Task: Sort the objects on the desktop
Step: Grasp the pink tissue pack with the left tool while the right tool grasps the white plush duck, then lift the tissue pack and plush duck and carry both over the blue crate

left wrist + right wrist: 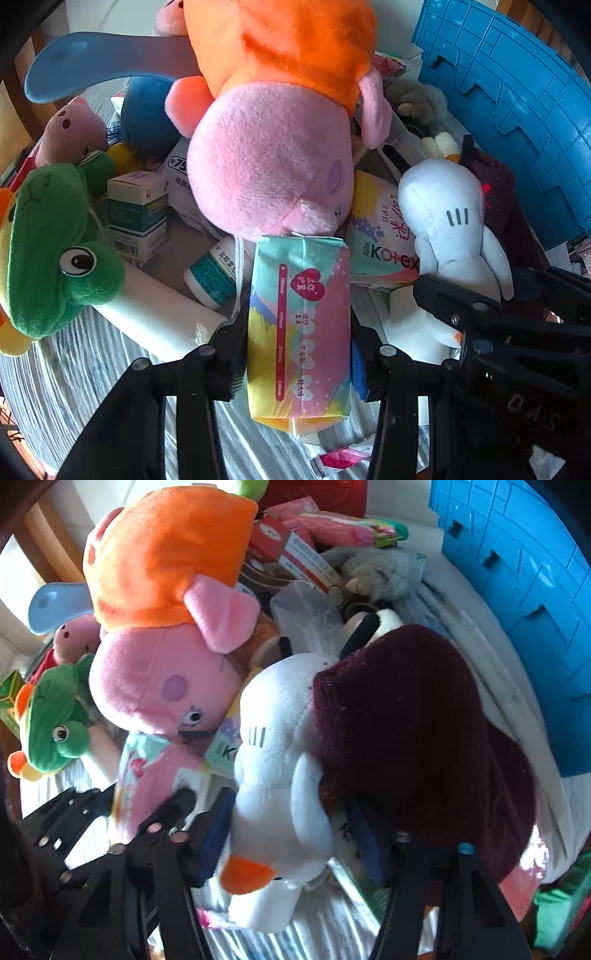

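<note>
Fuzzy plush pig (269,147), glossy plastic-wrapped pad pack (299,332), seemingly matt plastic crate (517,92).

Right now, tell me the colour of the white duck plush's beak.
Orange; the beak of the white duck plush shows best in the right wrist view.

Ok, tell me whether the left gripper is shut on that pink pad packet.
Shut on it: the left gripper has a finger pressed against each side of the pad packet.

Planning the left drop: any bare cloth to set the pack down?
Only the striped cloth near the camera, bordered by the green frog plush and white tube. Beyond, the pink pig plush, boxes and blue crate crowd everything.
</note>
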